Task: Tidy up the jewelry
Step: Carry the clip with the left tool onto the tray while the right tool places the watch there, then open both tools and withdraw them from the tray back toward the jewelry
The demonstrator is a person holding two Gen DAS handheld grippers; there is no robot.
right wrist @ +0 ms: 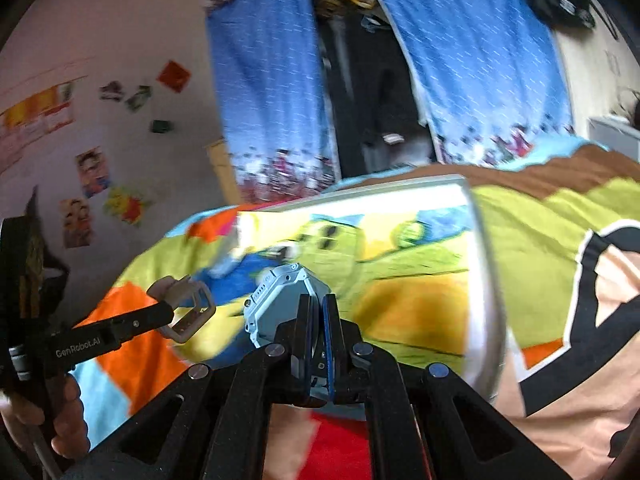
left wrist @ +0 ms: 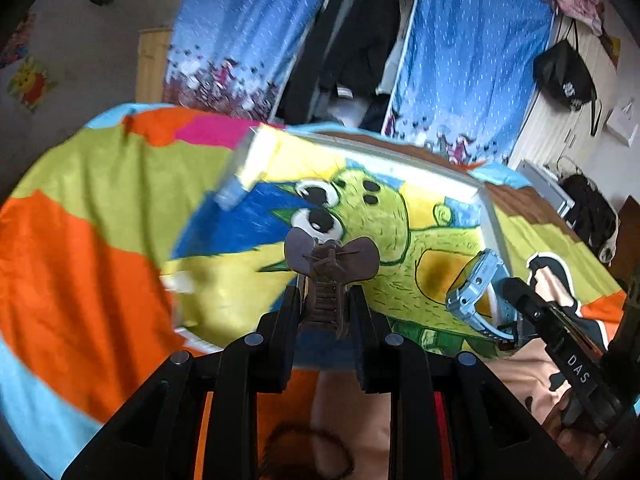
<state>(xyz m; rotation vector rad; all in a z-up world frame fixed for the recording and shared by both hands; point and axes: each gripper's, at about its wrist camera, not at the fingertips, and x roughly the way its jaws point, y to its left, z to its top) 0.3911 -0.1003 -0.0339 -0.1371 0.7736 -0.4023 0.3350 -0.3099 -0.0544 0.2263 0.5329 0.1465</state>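
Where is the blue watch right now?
The blue watch is held in the right gripper, above the cartoon tray, right of the left gripper.

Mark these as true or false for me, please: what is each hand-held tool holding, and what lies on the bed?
1. The left gripper holds a brown hair claw clip. True.
2. The right gripper holds a pale blue watch. True.
3. The right gripper's fingers stand wide apart with nothing between them. False: they are shut on the watch.
4. The cartoon-printed board on the bedspread shows a red car. False: it shows a green cartoon creature with big eyes.
5. Blue curtains hang behind the bed. True.
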